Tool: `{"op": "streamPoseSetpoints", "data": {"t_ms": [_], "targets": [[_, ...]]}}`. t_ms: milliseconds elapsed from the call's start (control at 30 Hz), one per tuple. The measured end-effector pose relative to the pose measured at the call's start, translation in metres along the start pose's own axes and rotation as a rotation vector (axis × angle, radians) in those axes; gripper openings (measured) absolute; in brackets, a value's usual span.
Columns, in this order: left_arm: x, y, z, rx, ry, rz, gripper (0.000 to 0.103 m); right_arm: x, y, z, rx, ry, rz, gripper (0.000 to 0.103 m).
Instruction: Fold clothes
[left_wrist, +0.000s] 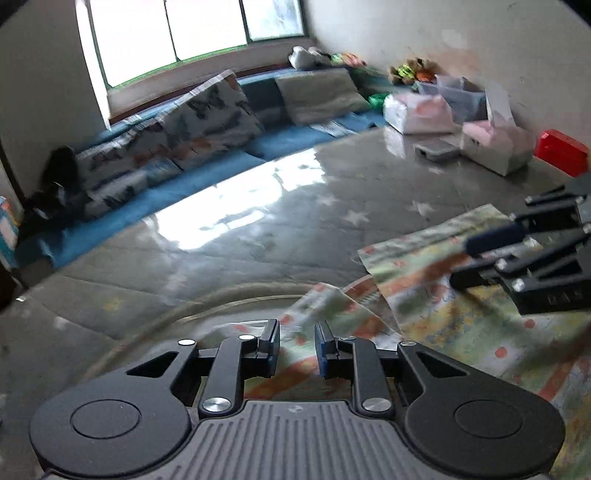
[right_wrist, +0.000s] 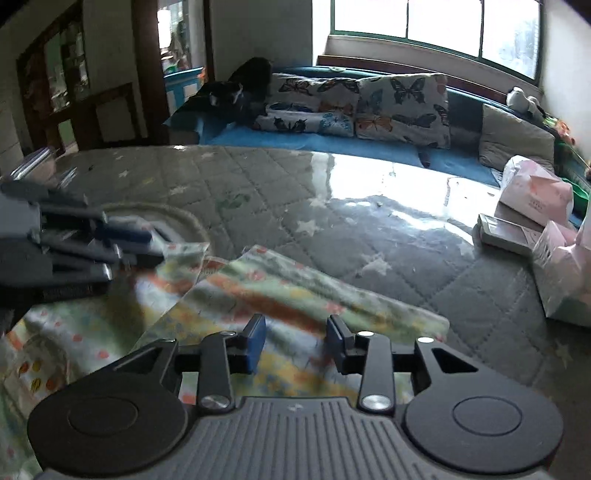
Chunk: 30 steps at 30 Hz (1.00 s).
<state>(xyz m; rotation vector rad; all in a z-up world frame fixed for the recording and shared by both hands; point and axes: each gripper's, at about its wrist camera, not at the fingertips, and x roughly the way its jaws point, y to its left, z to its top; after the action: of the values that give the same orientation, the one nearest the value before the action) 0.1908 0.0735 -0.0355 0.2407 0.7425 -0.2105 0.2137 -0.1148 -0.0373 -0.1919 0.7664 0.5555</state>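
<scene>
Pastel-printed garment (left_wrist: 461, 325), cotton by the look, spread on a grey star-quilted mat (left_wrist: 258, 236).

Left wrist view: left gripper (left_wrist: 296, 347), jaws apart and empty, over the garment's left portion; a loose flap (left_wrist: 325, 306) lies directly ahead between the fingers. Cloth extends rightward, under the right gripper (left_wrist: 465, 258), seen side-on at the right edge.

Right wrist view: right gripper (right_wrist: 296, 345), jaws wide, nothing held, above a folded band (right_wrist: 314, 295) whose long axis runs left-near to right-far toward the mat's window edge. Right gripper nearer this band; left nearer the flap.
</scene>
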Motion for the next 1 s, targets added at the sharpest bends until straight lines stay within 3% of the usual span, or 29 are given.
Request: {"op": "streamPoseSetpoints", "data": {"t_ms": [100, 233, 500, 700, 767, 1000], "targets": [[0.005, 0.001, 0.002, -0.011, -0.021, -0.024, 0.023, 0.005, -0.001, 0.003, 0.002, -0.007, 0.000, 0.039], [0.011, -0.005, 0.008, -0.002, -0.048, -0.030, 0.019, 0.008, 0.002, 0.002, -0.005, -0.020, 0.002, 0.048], [0.016, -0.001, 0.017, -0.090, -0.091, -0.078, 0.019, 0.016, 0.009, 0.008, -0.019, -0.038, -0.003, 0.055], [0.001, 0.018, 0.016, -0.145, -0.108, -0.054, 0.022, 0.003, 0.016, 0.013, -0.019, -0.071, 0.031, 0.041], [-0.003, 0.022, 0.014, -0.129, -0.107, -0.059, 0.022, 0.005, 0.022, 0.018, -0.020, -0.055, 0.072, 0.035], [0.003, 0.015, 0.009, -0.071, -0.074, -0.104, 0.024, 0.019, 0.032, 0.026, -0.011, -0.037, 0.102, 0.028]]}}
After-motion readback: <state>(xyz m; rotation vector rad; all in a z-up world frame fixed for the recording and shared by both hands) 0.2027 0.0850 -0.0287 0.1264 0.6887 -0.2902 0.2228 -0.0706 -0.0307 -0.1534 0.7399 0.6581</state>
